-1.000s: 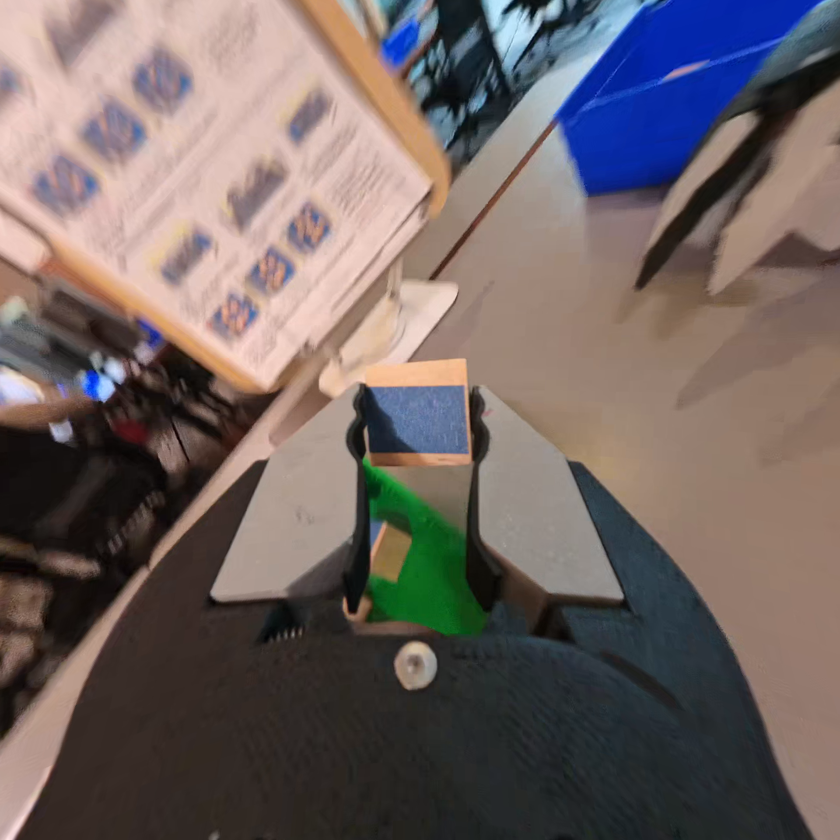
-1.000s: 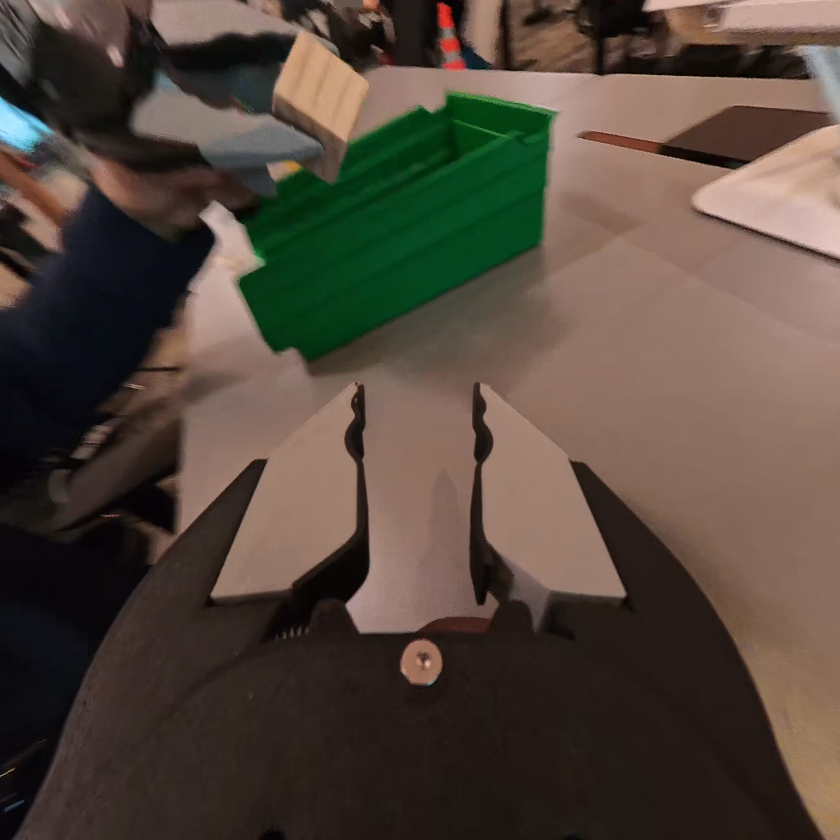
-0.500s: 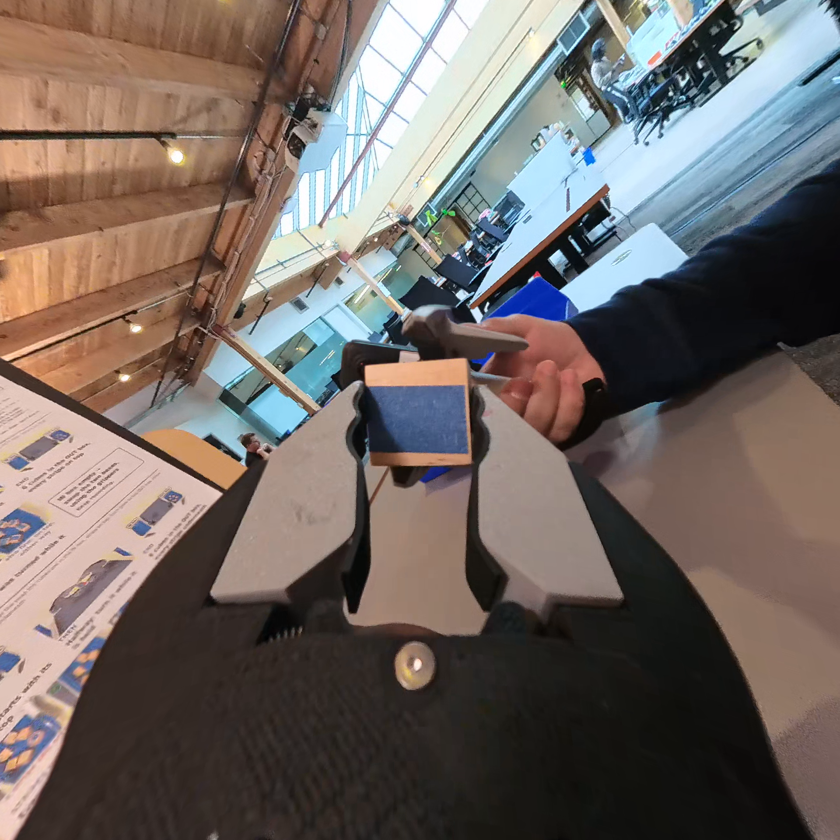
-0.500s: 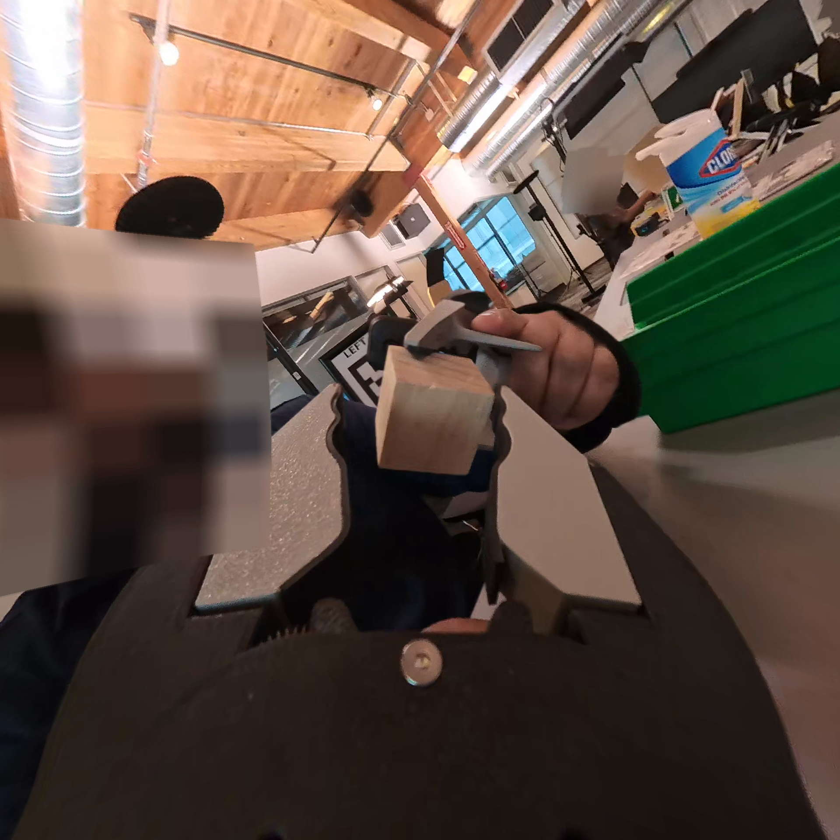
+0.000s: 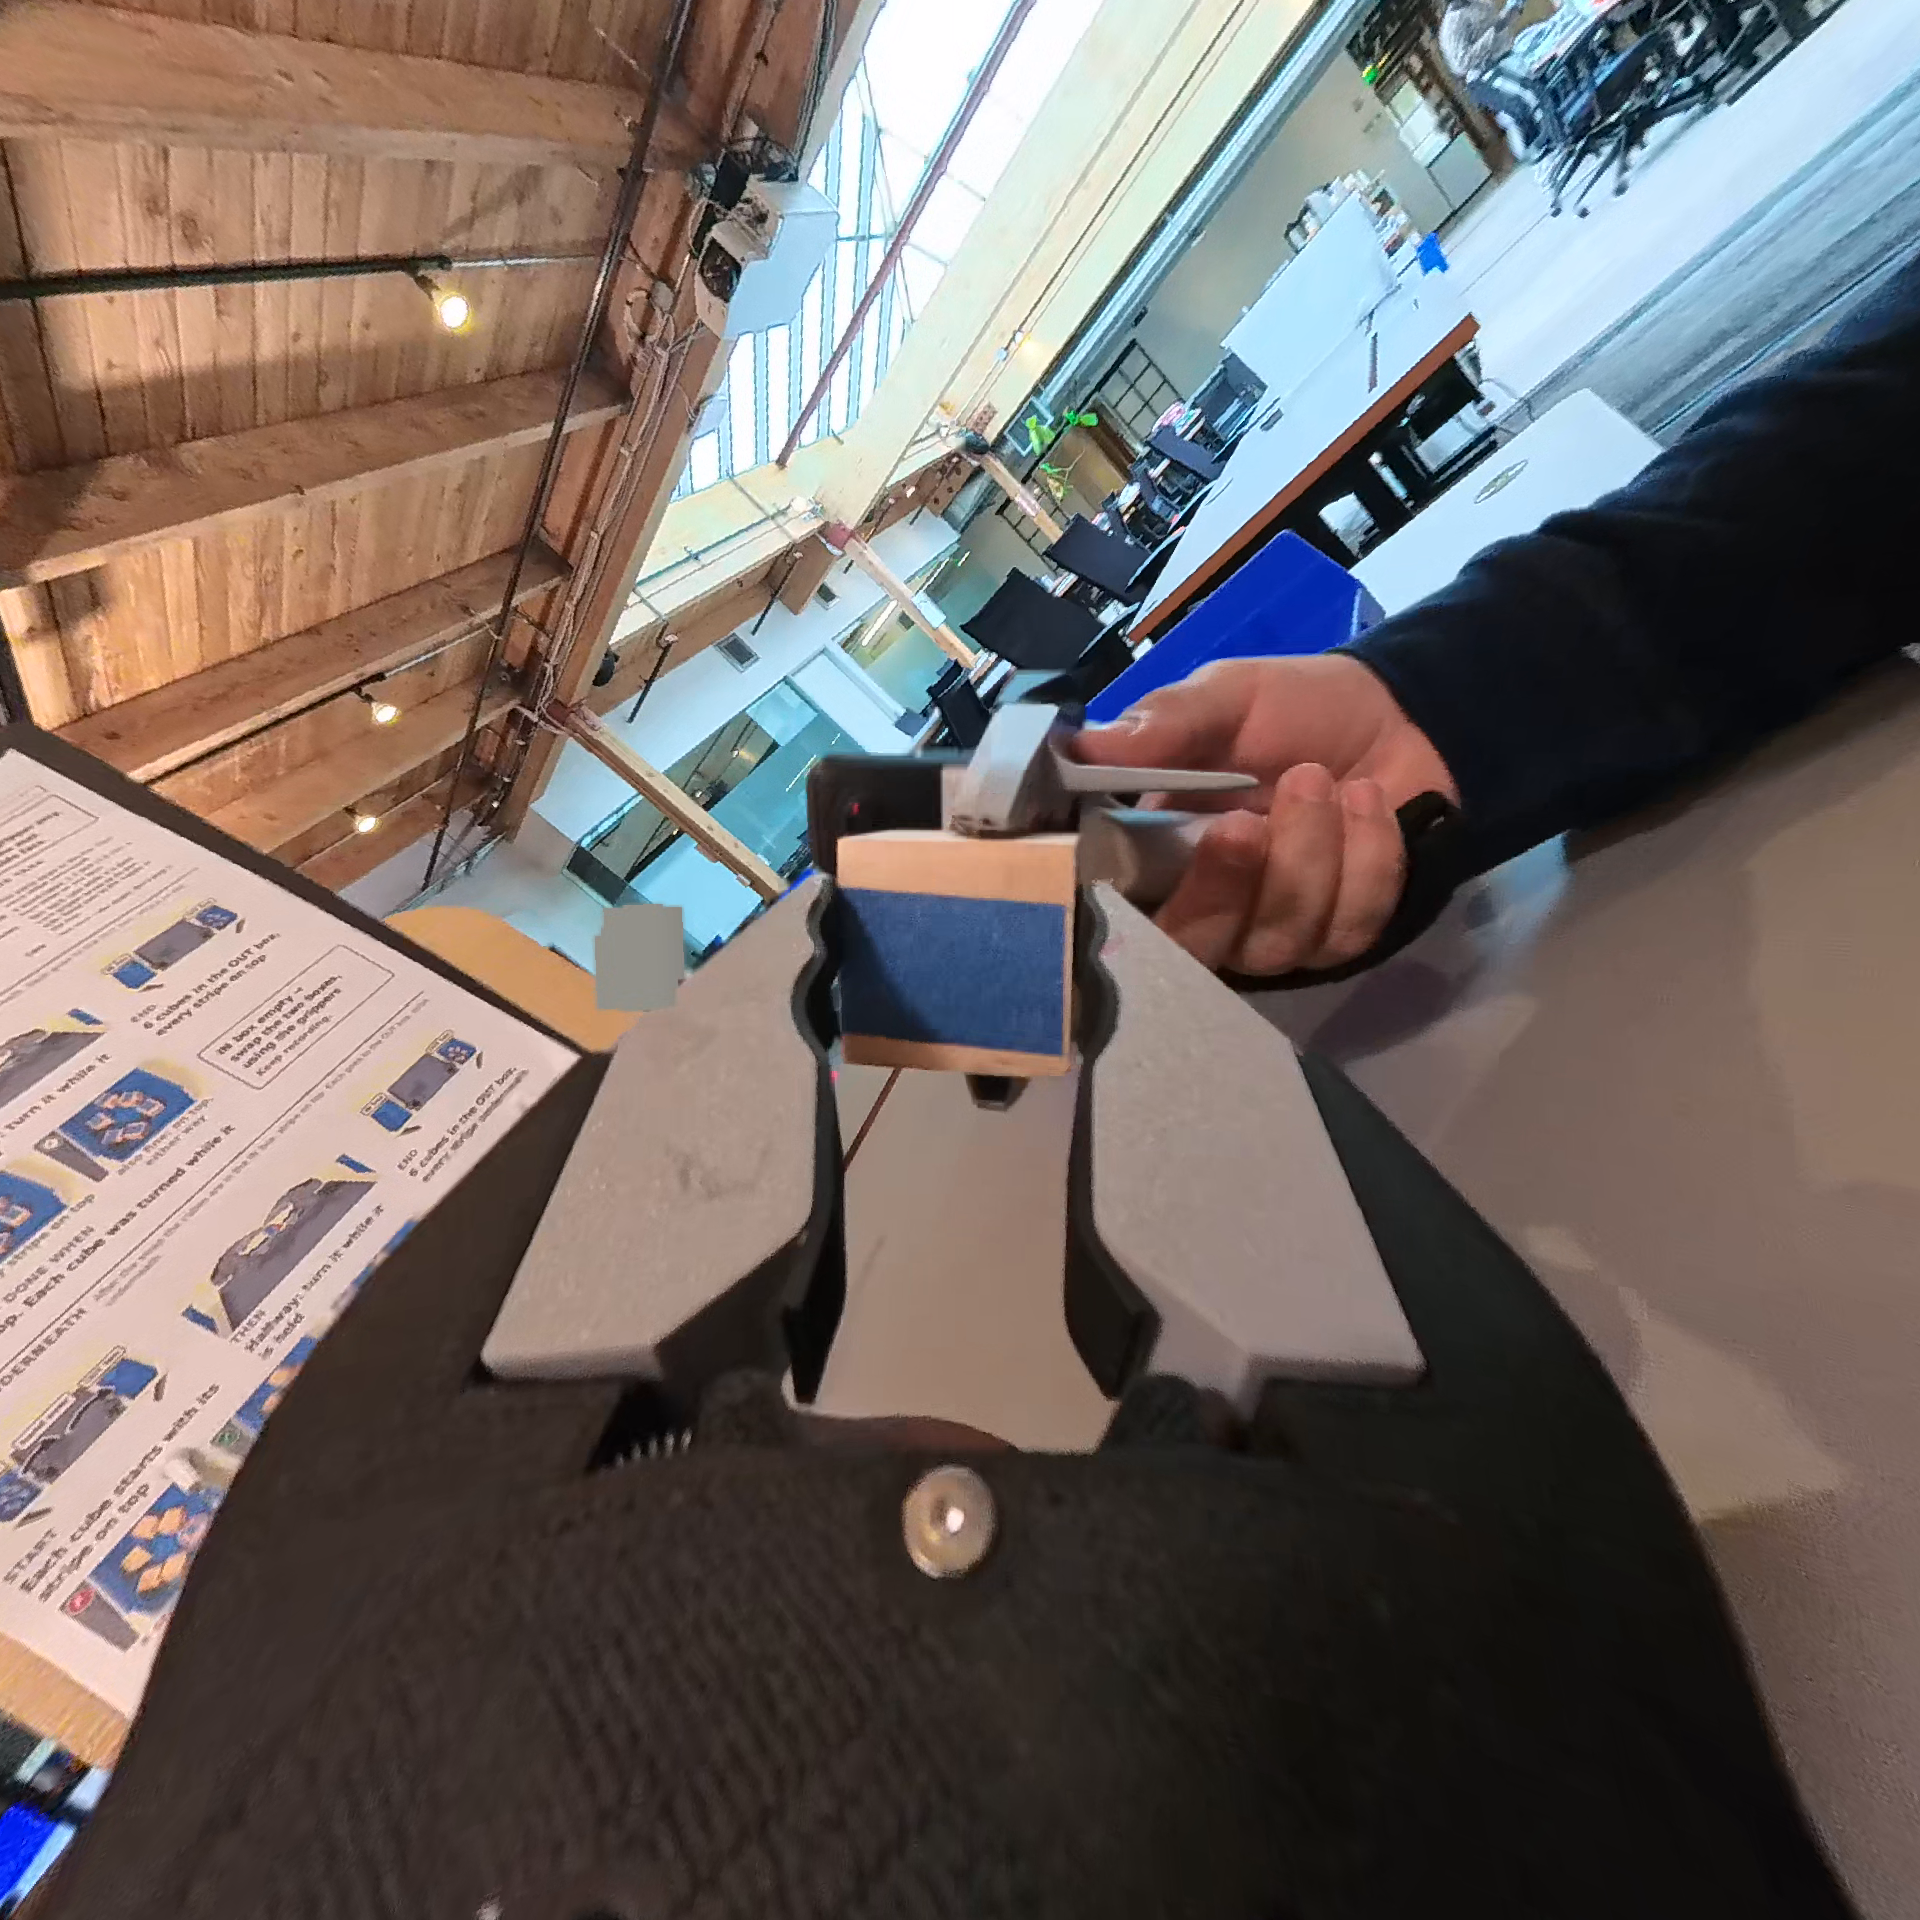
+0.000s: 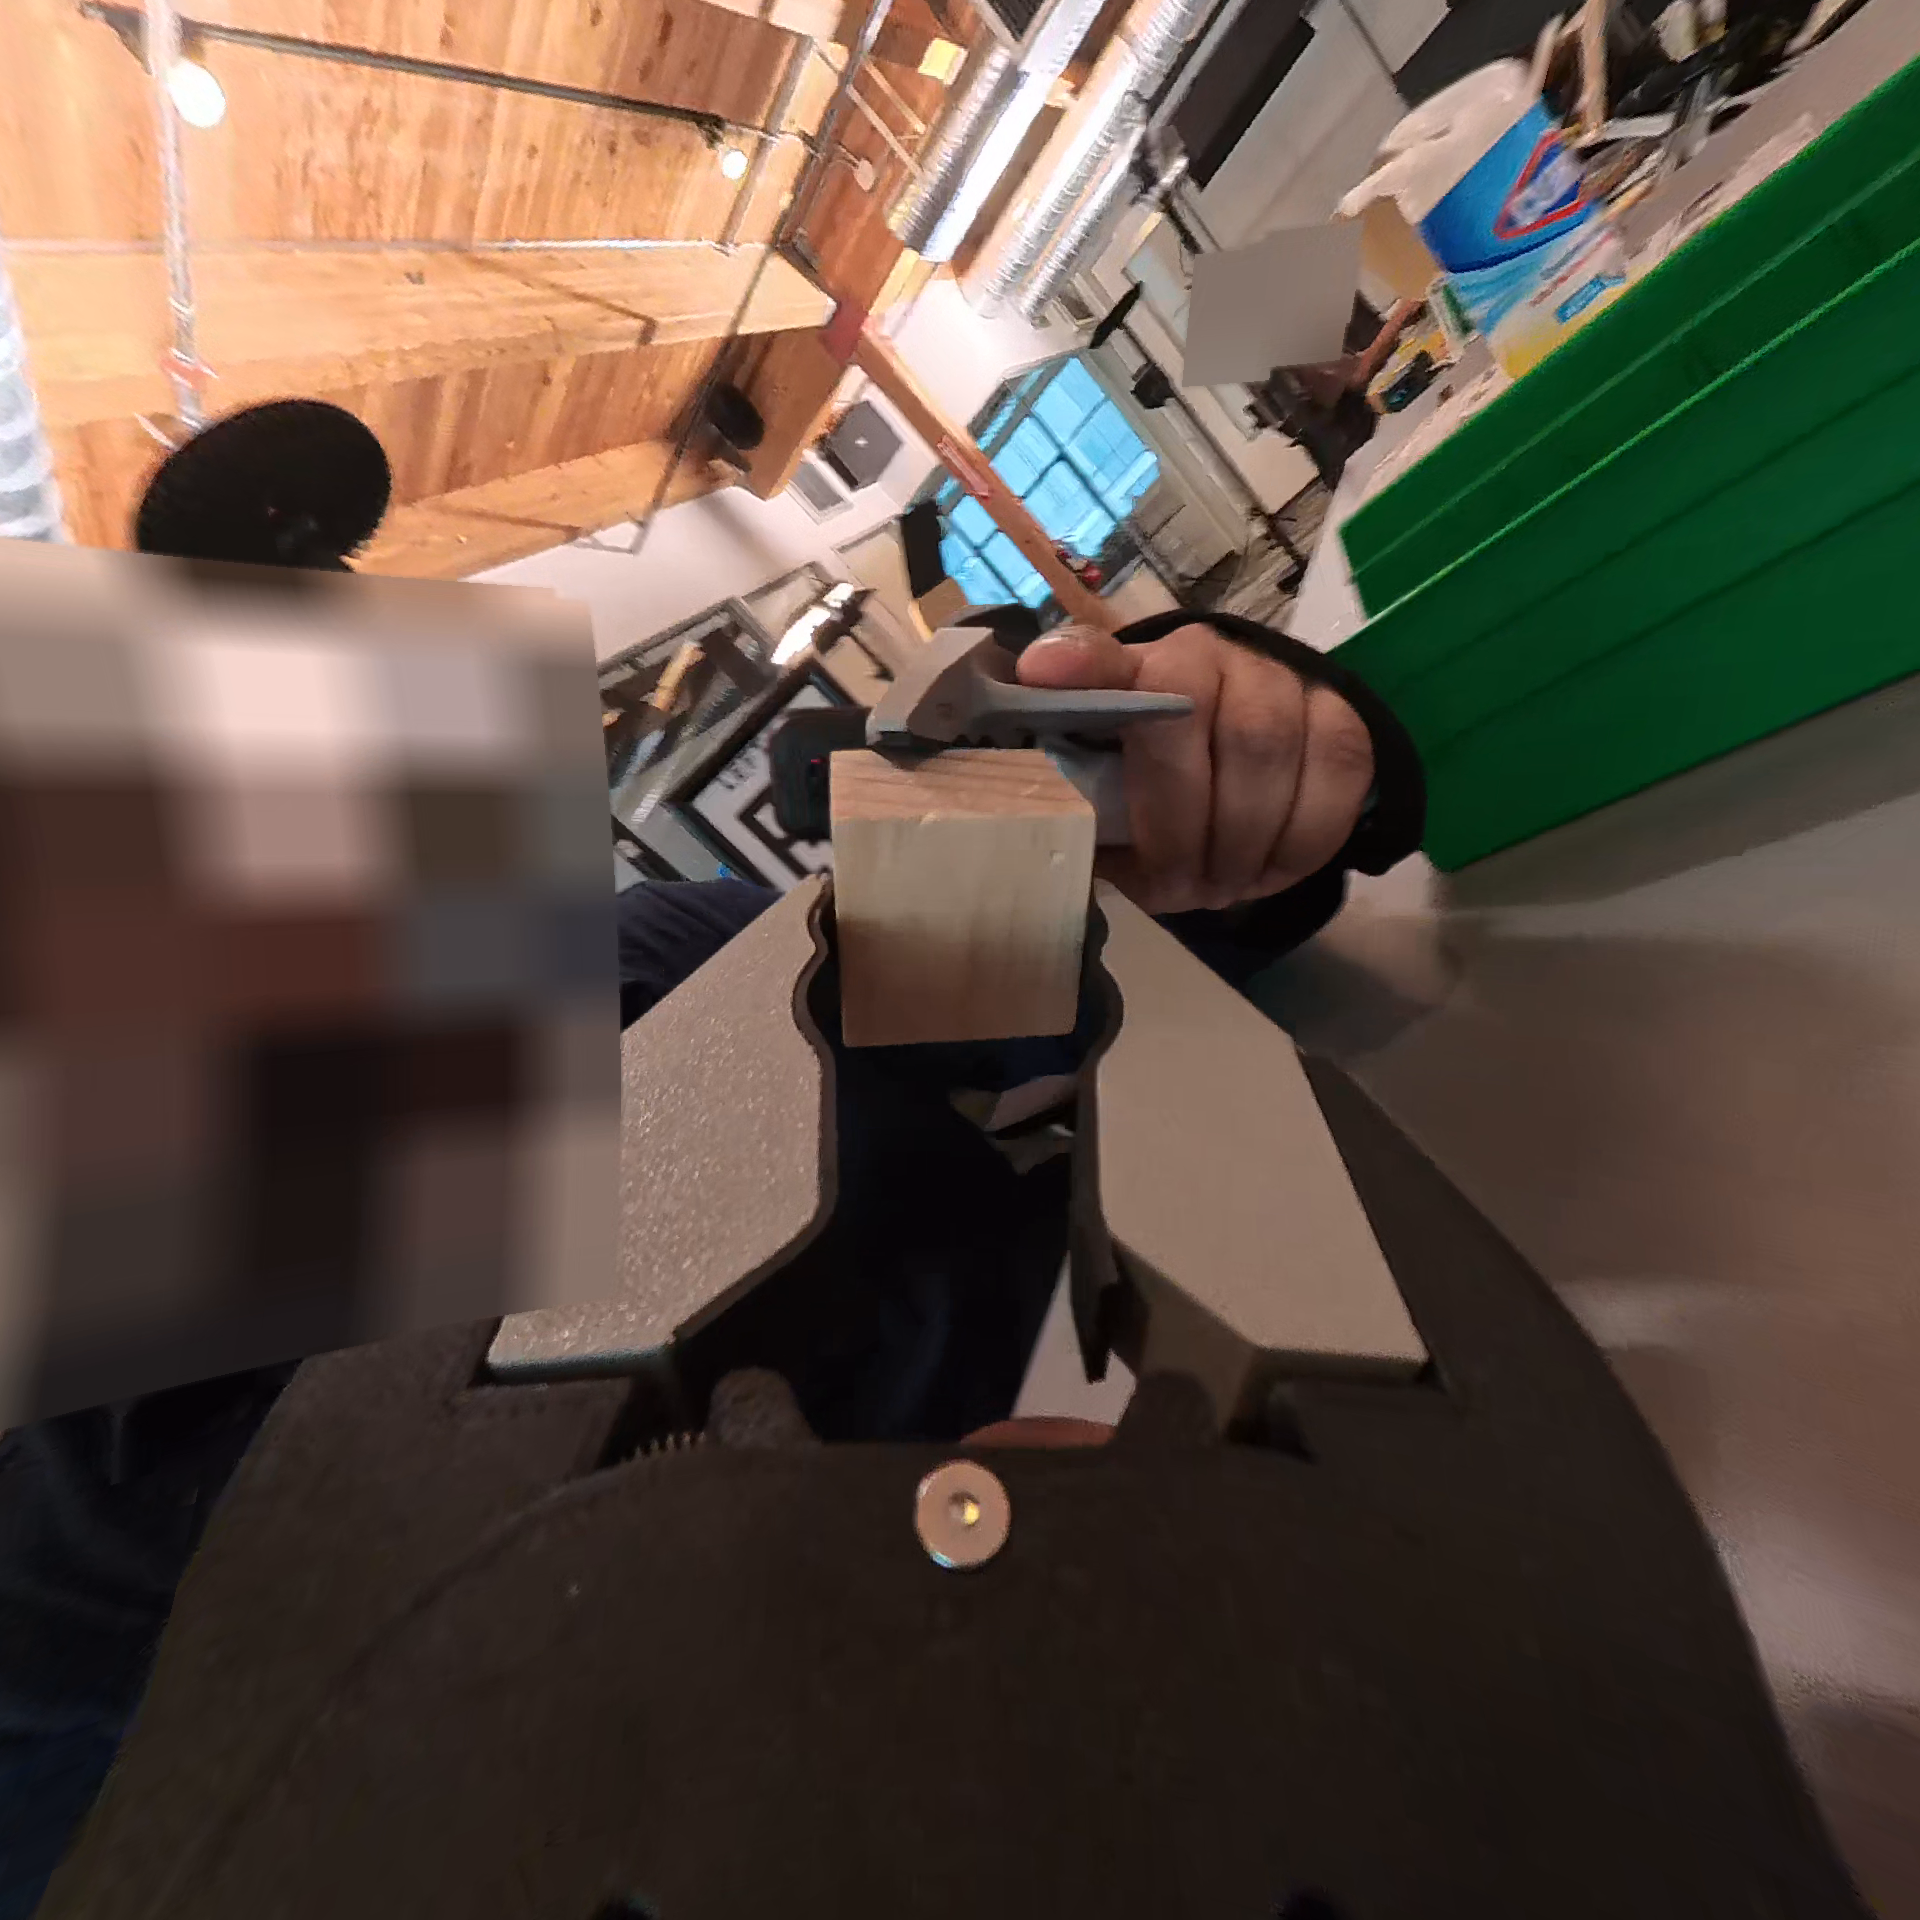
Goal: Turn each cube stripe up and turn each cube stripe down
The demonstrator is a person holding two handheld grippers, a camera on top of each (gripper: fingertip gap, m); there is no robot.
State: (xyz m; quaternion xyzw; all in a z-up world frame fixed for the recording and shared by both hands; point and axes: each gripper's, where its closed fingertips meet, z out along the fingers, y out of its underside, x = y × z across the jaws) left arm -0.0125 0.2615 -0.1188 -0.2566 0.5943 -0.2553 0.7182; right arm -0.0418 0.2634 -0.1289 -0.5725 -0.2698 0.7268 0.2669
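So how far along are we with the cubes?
Done: nothing countable; the inside of the green bin is out of view. In hand: one cube, mid-air, gripped by the left gripper with its blue stripe facing that camera, the right gripper apparently closed on its other two sides. Left: release one side, finish the turn, set it down.

We see one wooden cube held in the air above the desk, pinched from both sides. Its blue stripe faces the left wrist view; a plain wood face faces the right.
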